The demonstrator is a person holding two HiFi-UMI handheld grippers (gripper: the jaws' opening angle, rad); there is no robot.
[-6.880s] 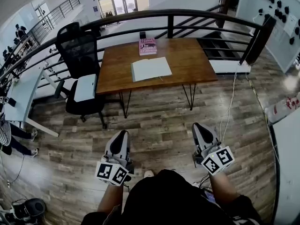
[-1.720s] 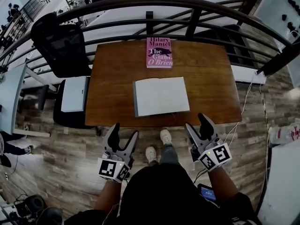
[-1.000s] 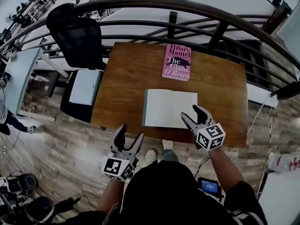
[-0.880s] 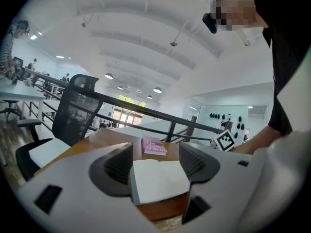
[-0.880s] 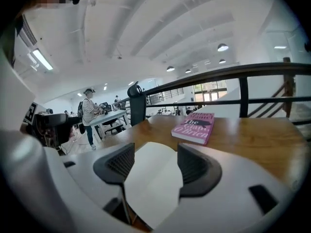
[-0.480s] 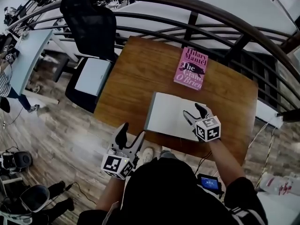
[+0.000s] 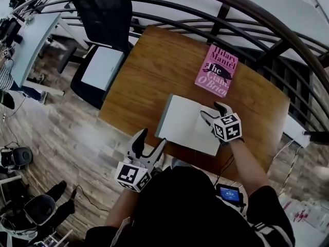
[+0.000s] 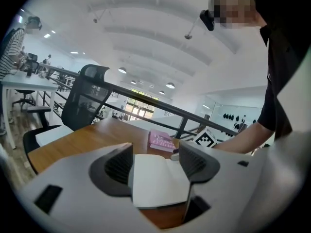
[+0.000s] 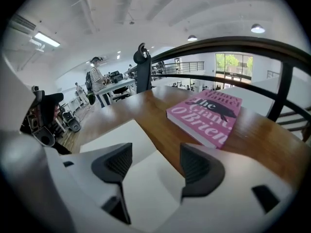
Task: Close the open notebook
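The open notebook [image 7: 185, 121] lies white and flat near the front edge of the wooden table [image 7: 154, 60]. My right gripper [image 7: 214, 111] hovers over its right page, close to the far right corner. Its jaws are opening, with only the page [image 9: 131, 147] below them and nothing pressed between them. My left gripper [image 7: 150, 139] stands open off the table's front edge, in front of the notebook's left side. In the left gripper view the notebook [image 8: 158, 178] shows between the fingers, some way ahead. A pink paperback [image 7: 217, 70] lies beyond the notebook.
A black office chair [image 7: 100, 12] with a white seat pad [image 7: 101, 68] stands at the table's left end. A dark railing [image 7: 257, 19] runs behind the table. A white desk [image 7: 25, 40] and people are at far left. The pink paperback [image 9: 209, 111] lies just past my right gripper.
My right gripper has moved from the table's front edge over the notebook's right page and come lower. My left gripper has crept toward the table edge. The head view has swung and tilted.
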